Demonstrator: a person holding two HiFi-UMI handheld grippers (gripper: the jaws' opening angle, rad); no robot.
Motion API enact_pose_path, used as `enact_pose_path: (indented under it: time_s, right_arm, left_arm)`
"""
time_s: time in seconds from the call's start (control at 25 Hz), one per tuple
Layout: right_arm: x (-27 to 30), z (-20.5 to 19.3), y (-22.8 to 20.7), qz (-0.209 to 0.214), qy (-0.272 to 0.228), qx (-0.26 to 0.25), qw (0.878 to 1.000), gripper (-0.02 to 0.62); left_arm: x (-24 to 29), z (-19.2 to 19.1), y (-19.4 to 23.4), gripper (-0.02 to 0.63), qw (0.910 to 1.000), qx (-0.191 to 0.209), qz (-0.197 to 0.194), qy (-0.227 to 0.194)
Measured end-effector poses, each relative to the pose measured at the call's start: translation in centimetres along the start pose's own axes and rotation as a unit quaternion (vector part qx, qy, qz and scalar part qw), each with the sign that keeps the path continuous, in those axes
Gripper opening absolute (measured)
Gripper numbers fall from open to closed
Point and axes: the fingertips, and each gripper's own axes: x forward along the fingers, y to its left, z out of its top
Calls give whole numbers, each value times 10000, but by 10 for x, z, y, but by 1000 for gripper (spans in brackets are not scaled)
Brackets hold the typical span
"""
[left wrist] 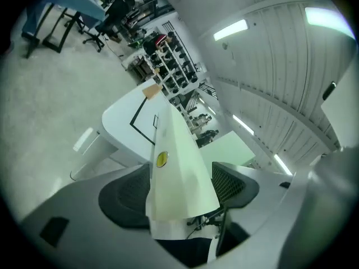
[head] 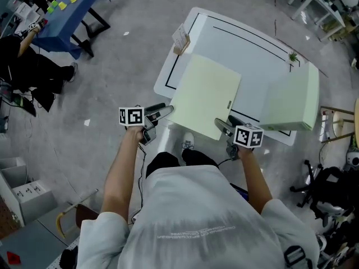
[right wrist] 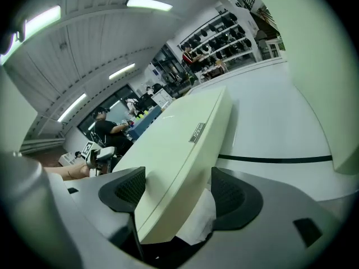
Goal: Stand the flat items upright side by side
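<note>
Lab: equipment racks (left wrist: 174, 74), concrete floor (head: 84, 144), blue worktable (head: 78, 7).

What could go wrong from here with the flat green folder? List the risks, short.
1. The flat folder overhangs the near edge of the table. The left gripper and right gripper have its near corners between their jaws, but the jaws look open, so lifting now could let it slip off.
2. The upright folder stands close by on the right. Swinging the flat one up could knock it over.
</note>
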Motion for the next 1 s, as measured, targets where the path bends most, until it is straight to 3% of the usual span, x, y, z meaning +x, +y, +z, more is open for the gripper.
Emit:
enact_pose_path:
  time_s: [0.12, 0.24, 0.52, 0.68, 0.88, 1.0]
  right_arm:
    - [5, -4, 1, -119, 229, 20, 9997, 362]
    - [10, -2, 4, -201, 409, -145, 9989, 364]
    - [19, -5, 6, -173, 829, -216, 9962, 368]
    - [20, -5, 7, -249, 877, -354, 9952, 368]
    - [17, -10, 10, -433, 1009, -748, 9911, 370]
    - [18, -4, 12, -461, 837, -879, 9915, 370]
  left_arm:
    - [8, -15, 5, 351, 9972, -125, -388, 635]
    - [20, -31, 8, 358, 9872, -103, -873, 1334]
    - [36, -27, 9, 371, 9668, -285, -1851, 1741]
    - [38, -30, 9, 367, 9596, -107, -1924, 2050]
    - [38, -34, 10, 367, 9520, 412, -1823, 2424]
    - [38, -25, 5, 367, 9538, 569, -1757, 2370]
